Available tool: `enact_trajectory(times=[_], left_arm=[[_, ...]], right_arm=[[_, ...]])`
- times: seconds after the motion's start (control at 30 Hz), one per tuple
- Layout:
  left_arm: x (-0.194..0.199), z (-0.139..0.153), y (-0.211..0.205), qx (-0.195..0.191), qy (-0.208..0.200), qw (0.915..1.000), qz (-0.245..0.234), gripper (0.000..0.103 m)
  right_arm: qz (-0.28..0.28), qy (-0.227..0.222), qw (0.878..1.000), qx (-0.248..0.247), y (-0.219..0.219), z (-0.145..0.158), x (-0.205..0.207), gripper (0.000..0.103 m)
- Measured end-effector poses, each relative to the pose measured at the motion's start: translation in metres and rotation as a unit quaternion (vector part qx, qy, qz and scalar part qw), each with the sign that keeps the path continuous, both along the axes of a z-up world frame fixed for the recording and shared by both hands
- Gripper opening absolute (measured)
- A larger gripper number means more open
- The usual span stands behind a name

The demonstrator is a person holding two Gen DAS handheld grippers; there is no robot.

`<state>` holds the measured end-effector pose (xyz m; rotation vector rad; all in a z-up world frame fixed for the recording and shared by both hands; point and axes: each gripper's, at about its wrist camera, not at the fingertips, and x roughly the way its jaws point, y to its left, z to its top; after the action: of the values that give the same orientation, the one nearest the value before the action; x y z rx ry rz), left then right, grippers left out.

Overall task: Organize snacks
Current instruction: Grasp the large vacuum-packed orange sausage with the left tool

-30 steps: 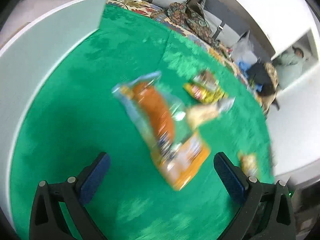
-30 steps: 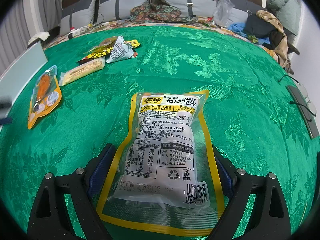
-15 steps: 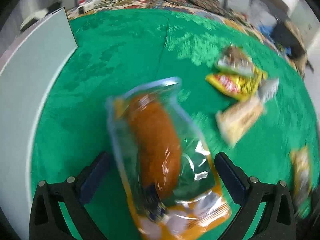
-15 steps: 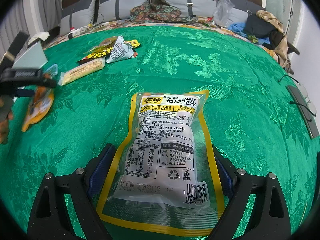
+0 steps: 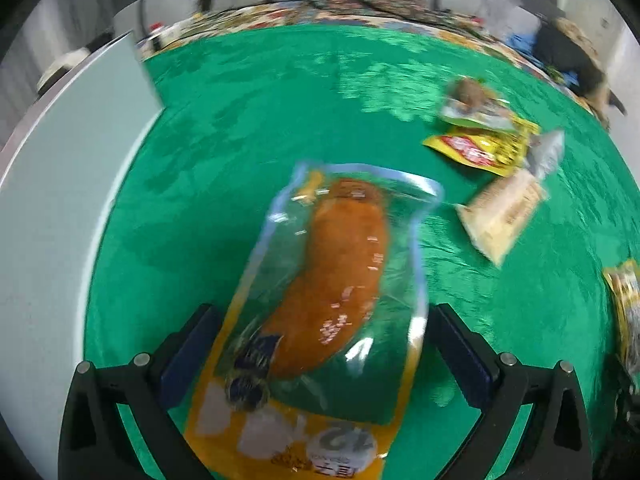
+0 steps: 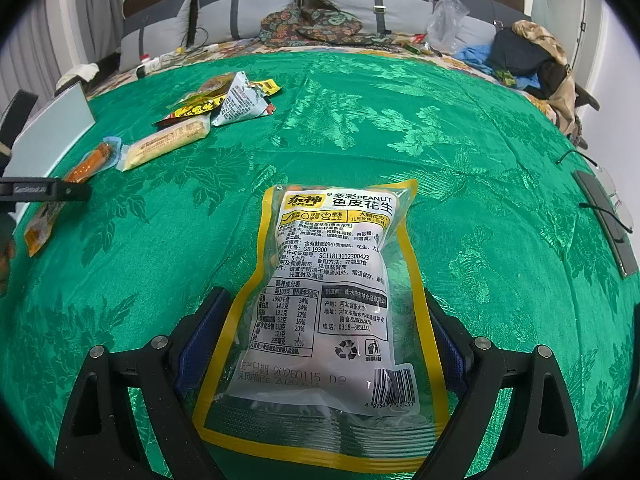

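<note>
1. My left tool is spread wide, its blue-padded fingers flanking the lower half of the sausage packet; I see a gap on both sides, so no grip there.
2. That sausage packet is clear plastic with an orange bottom band, lying flat on the green cloth, its long axis running away from me and tilted a little to the right. This view is blurred, so I cannot read the print.
3. Beyond it to the right, a pale wafer-style bar packet lies near a yellow packet and a crumpled silver-backed bag that overlap one another.
4. A pale grey panel sits at the left edge of the cloth.
5. My right tool is also spread wide, its pads either side of the peanut bag without pressing it.
6. The peanut bag lies back-side up on the green cloth, yellow-bordered, its nutrition table and barcode facing me, well apart from the other snacks.
7. In the right wrist view, the left tool shows as a dark bar at the far left, over the sausage packet.
8. A dark flat device with cables lies at the cloth's right edge; grey cushions and heaped clothes are behind.
</note>
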<state>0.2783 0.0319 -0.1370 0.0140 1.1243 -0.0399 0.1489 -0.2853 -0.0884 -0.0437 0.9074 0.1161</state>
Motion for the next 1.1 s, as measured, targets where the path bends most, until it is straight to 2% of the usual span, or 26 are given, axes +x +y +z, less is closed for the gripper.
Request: enact_trajectory(times=[0.07, 0.1, 0.17, 0.23, 0.3, 0.43, 0.57, 0.6, 0.63, 0.7, 1.1], left_arm=[[-0.007, 0.006, 0.0, -0.002, -0.022, 0.9994, -0.025, 0.078], [-0.011, 0.007, 0.0, -0.001, -0.024, 0.999, -0.038, 0.076], [-0.02, 0.012, -0.002, 0.012, -0.038, 0.9972, -0.063, 0.064], [-0.034, 0.017, 0.0, 0.015, -0.039, 0.9963, -0.075, 0.061], [-0.048, 0.018, 0.005, -0.005, -0.034, 0.9973, -0.065, 0.061], [-0.089, 0.017, 0.002, -0.029, -0.034, 0.9979, -0.047, 0.066], [-0.126, 0.008, -0.006, -0.034, -0.032, 0.9978, -0.047, 0.085], [-0.131, 0.006, -0.01, -0.019, -0.047, 0.9971, -0.058, 0.087], [-0.133, 0.003, -0.015, -0.004, -0.051, 0.9963, -0.069, 0.092], [-0.132, 0.001, -0.012, -0.008, -0.05, 0.9963, -0.069, 0.101], [-0.127, -0.001, -0.004, -0.008, -0.082, 0.995, -0.057, 0.103]], right_arm=[[0.0, 0.0, 1.0, 0.0, -0.001, 0.0, 0.0, 0.093], [0.0, 0.0, 1.0, 0.0, 0.0, 0.0, 0.0, 0.093], [0.0, 0.0, 1.0, 0.0, 0.0, 0.0, 0.0, 0.093], [0.0, 0.0, 1.0, 0.0, 0.0, 0.0, 0.0, 0.093], [0.0, 0.0, 1.0, 0.0, 0.0, 0.0, 0.0, 0.093], [0.0, 0.0, 1.0, 0.0, 0.0, 0.0, 0.0, 0.093], [0.0, 0.0, 1.0, 0.0, 0.0, 0.0, 0.0, 0.093], [0.0, 0.0, 1.0, 0.0, 0.0, 0.0, 0.0, 0.093], [0.0, 0.0, 1.0, 0.0, 0.0, 0.0, 0.0, 0.093], [0.0, 0.0, 1.0, 0.0, 0.0, 0.0, 0.0, 0.093], [0.0, 0.0, 1.0, 0.0, 0.0, 0.0, 0.0, 0.093]])
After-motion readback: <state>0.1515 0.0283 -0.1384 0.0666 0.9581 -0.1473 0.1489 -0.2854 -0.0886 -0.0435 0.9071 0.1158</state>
